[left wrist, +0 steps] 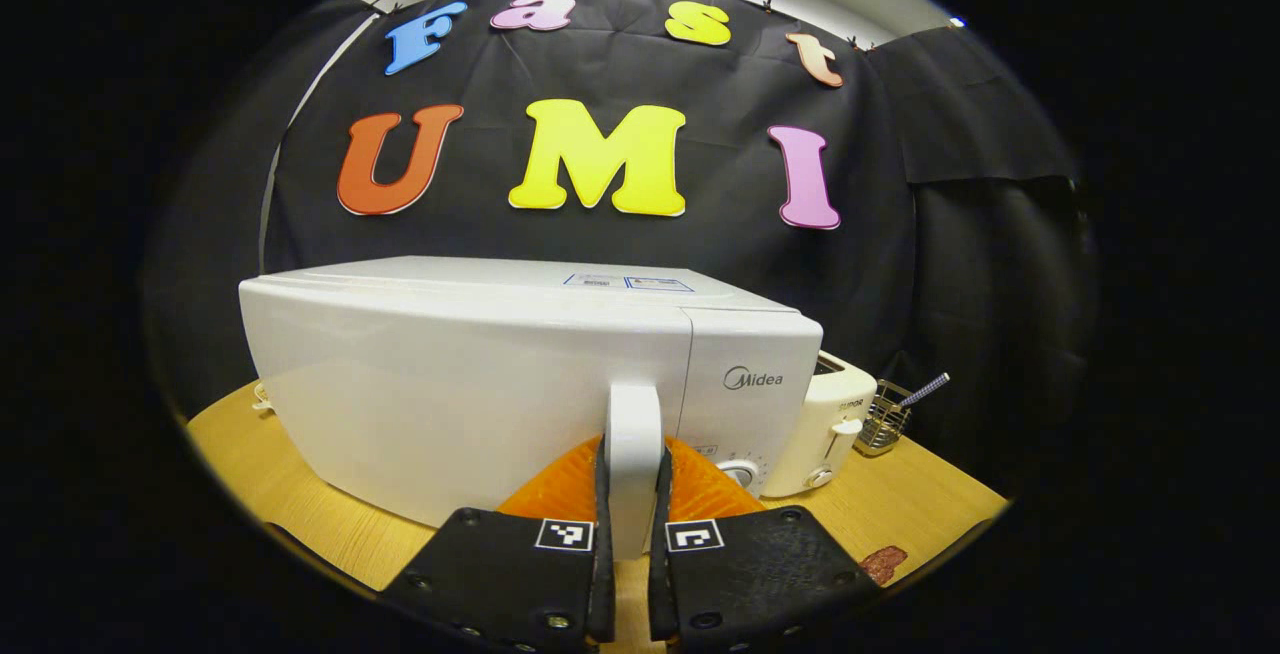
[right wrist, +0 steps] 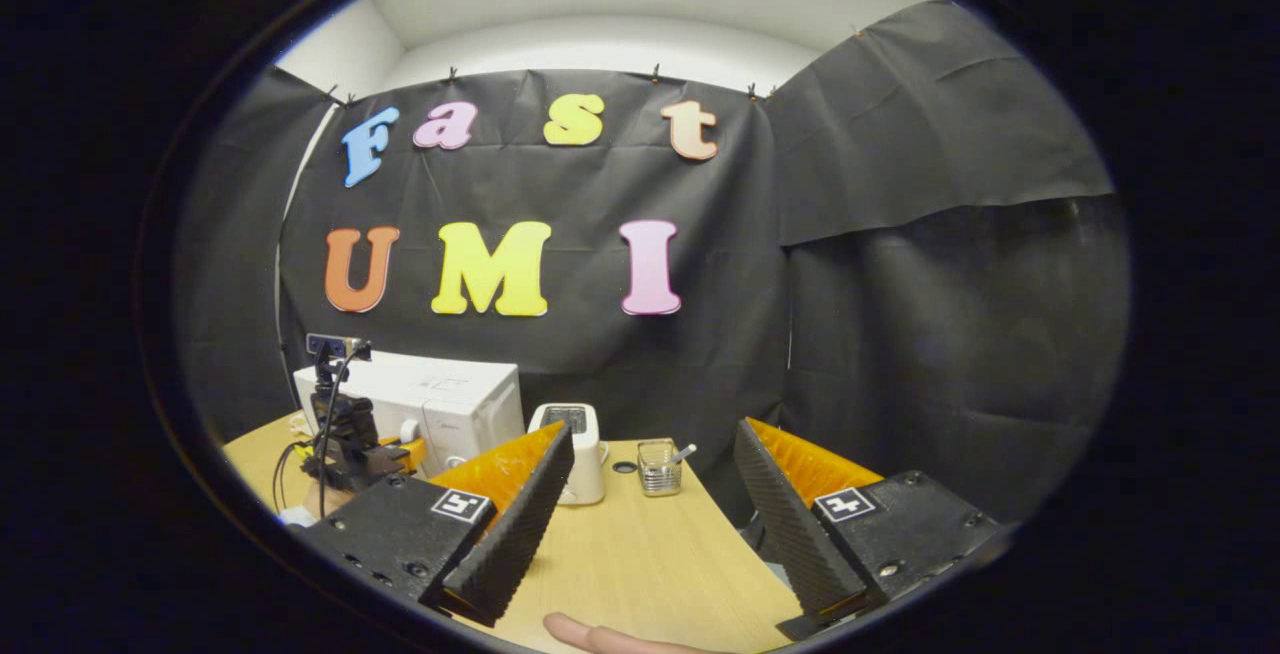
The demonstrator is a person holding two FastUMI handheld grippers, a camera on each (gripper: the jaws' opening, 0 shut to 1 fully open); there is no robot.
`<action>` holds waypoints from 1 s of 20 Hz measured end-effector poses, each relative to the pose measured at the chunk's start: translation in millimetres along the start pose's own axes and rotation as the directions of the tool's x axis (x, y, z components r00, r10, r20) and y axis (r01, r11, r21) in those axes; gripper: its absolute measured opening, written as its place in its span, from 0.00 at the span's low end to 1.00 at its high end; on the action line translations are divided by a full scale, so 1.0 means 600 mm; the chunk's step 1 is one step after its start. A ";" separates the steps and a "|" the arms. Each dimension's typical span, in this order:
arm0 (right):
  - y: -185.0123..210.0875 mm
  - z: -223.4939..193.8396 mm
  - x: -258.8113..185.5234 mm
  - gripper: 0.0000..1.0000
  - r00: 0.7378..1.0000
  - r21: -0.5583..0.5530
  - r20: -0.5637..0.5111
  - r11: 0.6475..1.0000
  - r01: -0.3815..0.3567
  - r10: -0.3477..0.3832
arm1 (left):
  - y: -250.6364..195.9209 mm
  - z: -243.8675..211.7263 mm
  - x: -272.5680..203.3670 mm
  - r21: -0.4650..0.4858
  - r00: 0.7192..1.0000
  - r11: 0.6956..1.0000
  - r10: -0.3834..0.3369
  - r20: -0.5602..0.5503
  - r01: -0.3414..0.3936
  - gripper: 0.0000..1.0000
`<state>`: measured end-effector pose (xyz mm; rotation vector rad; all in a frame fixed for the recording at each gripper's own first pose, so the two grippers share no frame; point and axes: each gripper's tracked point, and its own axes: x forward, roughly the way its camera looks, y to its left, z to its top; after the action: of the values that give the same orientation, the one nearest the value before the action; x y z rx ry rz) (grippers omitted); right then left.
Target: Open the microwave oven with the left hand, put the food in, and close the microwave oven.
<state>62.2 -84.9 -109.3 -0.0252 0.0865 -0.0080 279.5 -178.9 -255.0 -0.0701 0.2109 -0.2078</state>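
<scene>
Glossy white microwave (left wrist: 480,384) on a matt wood-grain table (right wrist: 640,554); wire-mesh metal basket (left wrist: 884,424).

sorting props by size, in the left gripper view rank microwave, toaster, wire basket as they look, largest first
1. microwave, though nearest the camera
2. toaster
3. wire basket, farthest back, so its true size is unsure

The brand "Midea" stands on the white microwave oven (left wrist: 520,384), on its front panel just above and right of the left claw (left wrist: 632,524), which is clamped on the door handle. The toaster (left wrist: 830,424) farther right carries lettering too small to read.
</scene>
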 end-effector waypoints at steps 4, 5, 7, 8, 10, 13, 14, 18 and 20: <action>0.004 -0.009 -0.004 1.00 1.000 0.020 -0.016 1.000 -0.004 0.004 | 0.002 0.000 -0.047 0.032 0.999 0.999 -0.019 0.025 0.018 0.06; 0.009 -0.013 -0.005 1.00 1.000 0.028 -0.027 1.000 -0.011 0.012 | 0.005 -0.004 -0.061 0.027 0.999 0.999 -0.028 0.022 0.028 0.06; 0.022 -0.019 -0.010 1.00 0.999 0.042 -0.043 0.999 -0.028 0.030 | 0.010 -0.011 -0.096 0.024 0.999 0.999 -0.042 0.035 0.041 0.06; 0.025 -0.022 -0.015 0.95 0.998 0.043 -0.049 0.999 -0.031 0.034 | 0.015 -0.014 -0.112 0.029 0.998 0.999 -0.043 0.035 0.042 0.06; 0.036 -0.023 -0.025 1.00 0.998 0.037 -0.050 0.999 -0.036 0.038 | 0.025 -0.018 -0.142 0.048 0.998 0.997 -0.056 0.043 0.054 0.06; 0.051 -0.022 -0.048 1.00 0.998 0.023 -0.042 0.999 -0.045 0.046 | 0.042 -0.029 -0.188 0.030 0.997 0.997 -0.076 0.024 0.075 0.06; 0.055 -0.024 -0.056 1.00 0.998 0.018 -0.041 0.999 -0.047 0.048 | 0.050 -0.027 -0.202 0.039 0.997 0.996 -0.078 0.029 0.077 0.06; 0.075 -0.028 -0.087 1.00 0.998 0.007 -0.036 0.998 -0.058 0.058 | 0.083 -0.037 -0.258 0.048 0.996 0.995 -0.084 0.030 0.083 0.09; 0.086 -0.029 -0.098 1.00 0.997 -0.003 -0.032 0.998 -0.066 0.066 | 0.103 -0.041 -0.283 0.046 0.997 0.997 -0.071 0.029 0.069 0.09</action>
<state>2.7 -33.2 -122.8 -0.0261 0.1195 0.0578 124.0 -83.7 -250.4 -0.0363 0.1738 -0.2809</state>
